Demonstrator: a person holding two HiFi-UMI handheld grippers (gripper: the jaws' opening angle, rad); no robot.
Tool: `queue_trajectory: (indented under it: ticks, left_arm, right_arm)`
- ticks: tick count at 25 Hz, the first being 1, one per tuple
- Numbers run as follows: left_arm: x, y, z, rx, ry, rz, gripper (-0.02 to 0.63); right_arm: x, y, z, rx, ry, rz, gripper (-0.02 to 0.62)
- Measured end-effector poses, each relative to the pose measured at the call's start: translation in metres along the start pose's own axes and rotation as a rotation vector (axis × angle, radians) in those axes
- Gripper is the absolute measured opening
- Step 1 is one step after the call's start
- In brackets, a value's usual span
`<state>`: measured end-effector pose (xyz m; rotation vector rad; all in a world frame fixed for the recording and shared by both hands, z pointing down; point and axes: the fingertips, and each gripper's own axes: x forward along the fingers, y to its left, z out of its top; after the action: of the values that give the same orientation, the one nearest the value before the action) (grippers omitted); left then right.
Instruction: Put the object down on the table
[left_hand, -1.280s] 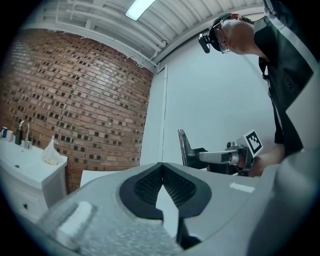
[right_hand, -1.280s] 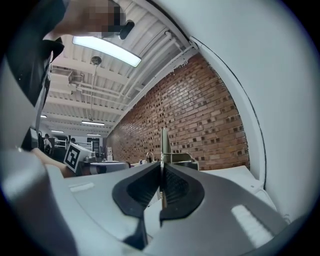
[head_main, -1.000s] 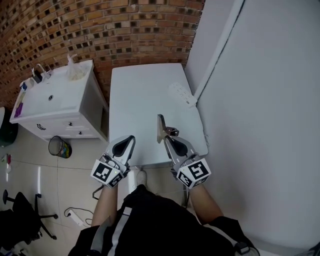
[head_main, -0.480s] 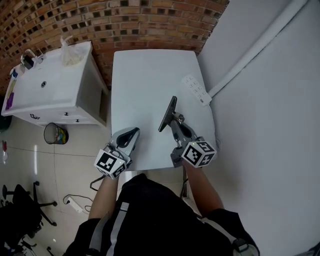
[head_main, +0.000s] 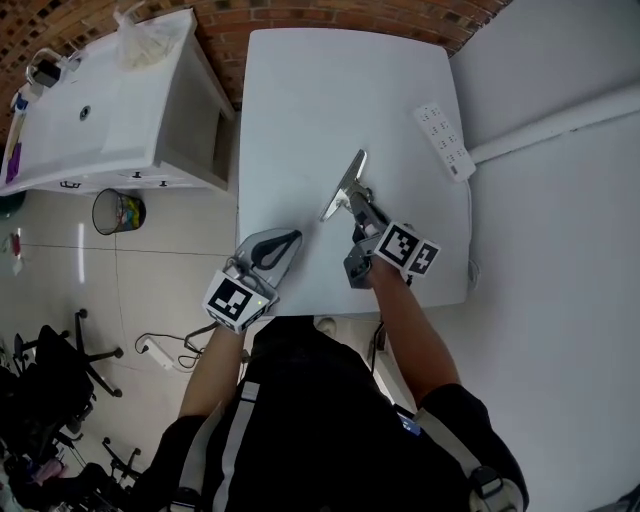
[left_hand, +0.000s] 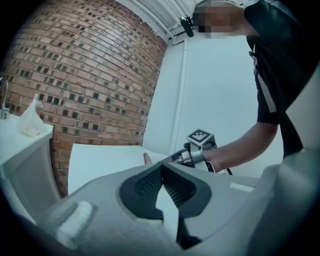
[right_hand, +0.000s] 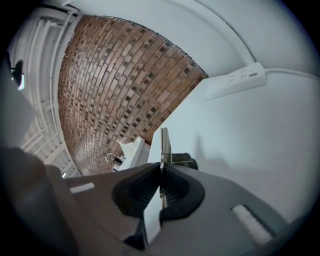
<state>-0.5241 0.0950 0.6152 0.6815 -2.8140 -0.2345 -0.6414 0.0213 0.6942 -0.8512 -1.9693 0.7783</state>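
Note:
A flat grey metal piece (head_main: 344, 184) with a small dark bracket stands edge-up over the white table (head_main: 310, 90). My right gripper (head_main: 358, 204) is shut on its near end. In the right gripper view the thin plate (right_hand: 164, 144) rises straight out from between the closed pads of the right gripper (right_hand: 161, 172). I cannot tell whether the piece touches the tabletop. My left gripper (head_main: 286, 240) rests at the table's near edge, shut with nothing in it. From the left gripper (left_hand: 161, 171) view, the right gripper's marker cube (left_hand: 200, 136) shows ahead above the table (left_hand: 100, 160).
A white power strip (head_main: 442, 142) lies at the table's right side against the wall, seen also as the power strip (right_hand: 235, 80). A white cabinet (head_main: 100, 110) stands left of the table, with a waste bin (head_main: 118, 212) and office chairs (head_main: 50, 380) on the tiled floor.
My right gripper has carried the metal piece forward, farther over the table, and leaned it to the right. The left gripper stayed by the near edge. The head view has shifted.

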Motion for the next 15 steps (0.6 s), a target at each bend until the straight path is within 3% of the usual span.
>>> queue_trajectory:
  ticks: [3,7,15]
  left_arm:
    - [0.008,0.005,-0.013,0.017,0.037,-0.02,0.0]
    - [0.02,0.001,-0.027,0.008,0.076,-0.074,0.0]
    - [0.034,-0.006,-0.041,0.007,0.131,-0.158,0.0]
  right_arm:
    - [0.02,-0.01,-0.004,0.109,0.01,0.007,0.008]
    - [0.04,-0.021,-0.006,0.283,0.005,0.097,0.008]
    - [0.051,-0.052,-0.007,0.353,0.053,0.066,0.009]
